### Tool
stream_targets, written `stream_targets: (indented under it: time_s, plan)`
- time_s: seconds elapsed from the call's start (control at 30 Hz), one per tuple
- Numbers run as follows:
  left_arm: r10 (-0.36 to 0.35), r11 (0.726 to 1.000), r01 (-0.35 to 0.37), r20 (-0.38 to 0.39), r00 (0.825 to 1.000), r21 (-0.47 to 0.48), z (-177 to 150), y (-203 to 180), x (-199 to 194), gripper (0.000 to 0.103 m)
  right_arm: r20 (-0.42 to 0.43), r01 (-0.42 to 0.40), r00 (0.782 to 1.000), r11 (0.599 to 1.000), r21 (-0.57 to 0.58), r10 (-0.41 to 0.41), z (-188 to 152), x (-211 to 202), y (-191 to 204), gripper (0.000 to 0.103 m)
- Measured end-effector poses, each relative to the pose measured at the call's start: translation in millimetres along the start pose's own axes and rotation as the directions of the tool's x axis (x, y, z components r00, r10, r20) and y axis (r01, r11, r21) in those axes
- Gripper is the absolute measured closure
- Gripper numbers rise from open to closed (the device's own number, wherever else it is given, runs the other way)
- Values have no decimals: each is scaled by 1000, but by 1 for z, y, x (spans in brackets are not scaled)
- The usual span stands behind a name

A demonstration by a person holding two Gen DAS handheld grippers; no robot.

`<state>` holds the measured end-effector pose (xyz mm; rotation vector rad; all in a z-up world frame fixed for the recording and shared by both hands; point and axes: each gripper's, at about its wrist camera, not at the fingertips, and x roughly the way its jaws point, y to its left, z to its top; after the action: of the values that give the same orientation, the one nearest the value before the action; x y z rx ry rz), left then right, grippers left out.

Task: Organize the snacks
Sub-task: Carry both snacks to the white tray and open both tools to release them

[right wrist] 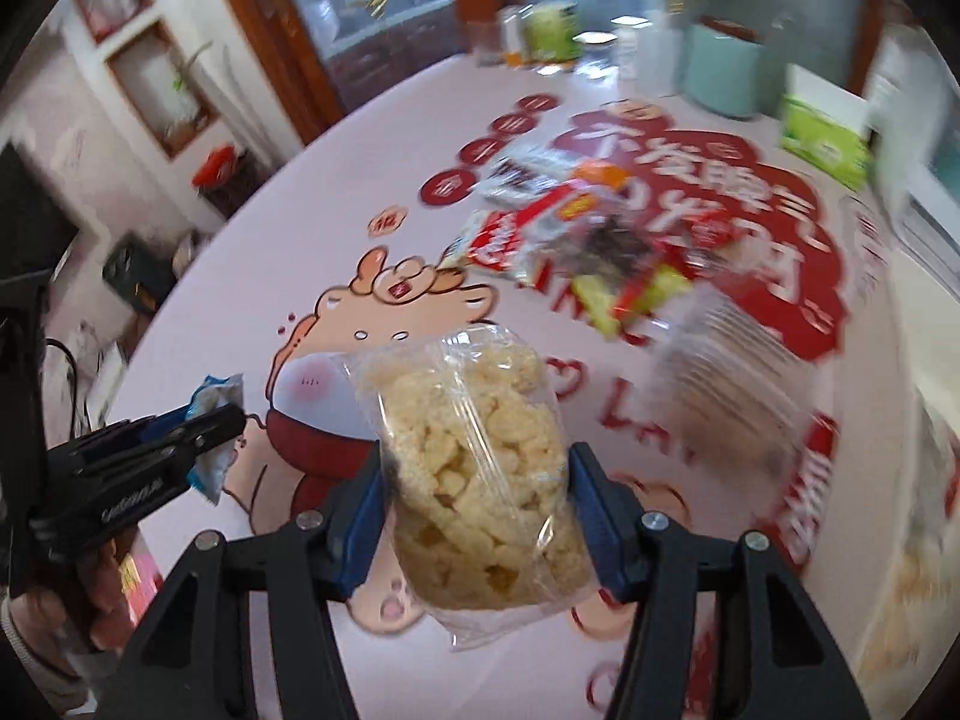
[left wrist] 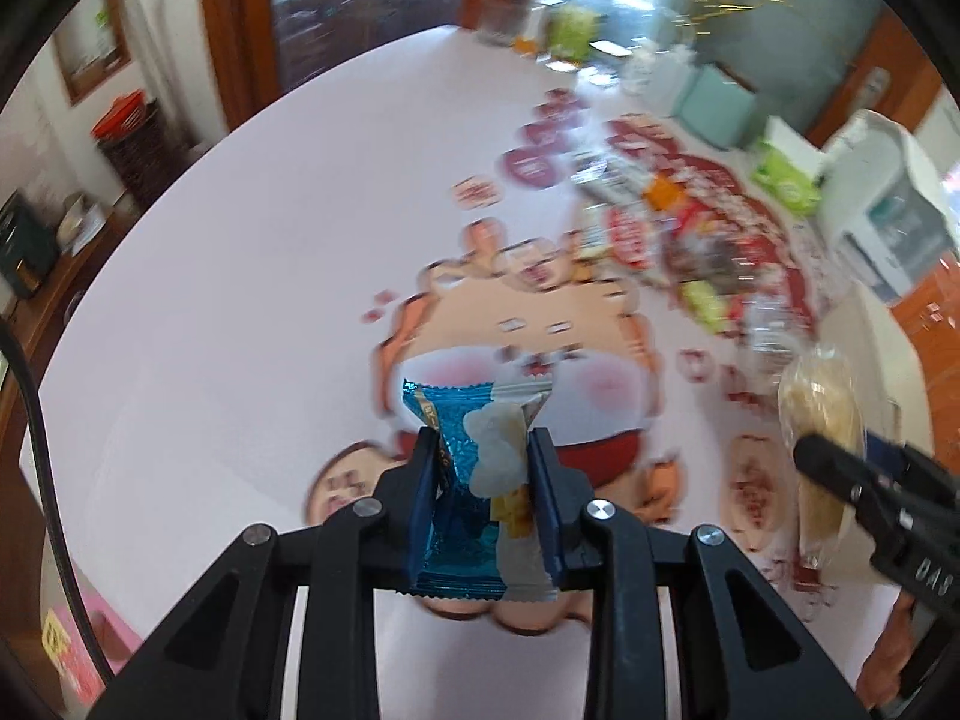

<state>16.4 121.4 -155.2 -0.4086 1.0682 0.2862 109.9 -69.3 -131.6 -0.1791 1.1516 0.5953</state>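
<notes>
My left gripper (left wrist: pixel 483 450) is shut on a small blue snack packet (left wrist: pixel 465 480), held clear of the table. The same gripper (right wrist: pixel 231 420) shows at the left of the right wrist view with the blue packet (right wrist: pixel 213 402) in it. My right gripper (right wrist: pixel 477 468) is shut on a clear bag of pale yellow rice cracker (right wrist: pixel 474 468), also lifted off the table. That bag (left wrist: pixel 819 414) and the right gripper's fingers (left wrist: pixel 840 462) appear at the right of the left wrist view. A heap of mixed snack packets (right wrist: pixel 576 246) lies further back on the table.
The table wears a white cloth (right wrist: pixel 240 276) printed with cartoon figures and red lettering. A clear ribbed pack (right wrist: pixel 726 372) lies right of the cracker bag. A green box (right wrist: pixel 825 132), a teal container (right wrist: pixel 720 72) and jars stand at the far edge. A person's hand (right wrist: pixel 54 618) holds the left gripper.
</notes>
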Motion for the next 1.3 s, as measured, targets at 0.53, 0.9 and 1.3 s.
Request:
stream_targets:
  time_s: [0.53,0.9,1.3]
  plan:
    - [-367,849,322,28,930,419,10,-230,-96,75,240,163,930,898,408,-278,-70,-177,-121,45]
    - [-434,756,364,0,901,543,-8,-355,-116,75,305,189,874,843,504,-379,-89,-243,-186,45]
    - [-345,774,283,2,939,566,0,-416,-92,75,289,217,865,826,520,-409,-51,-245,-254,44]
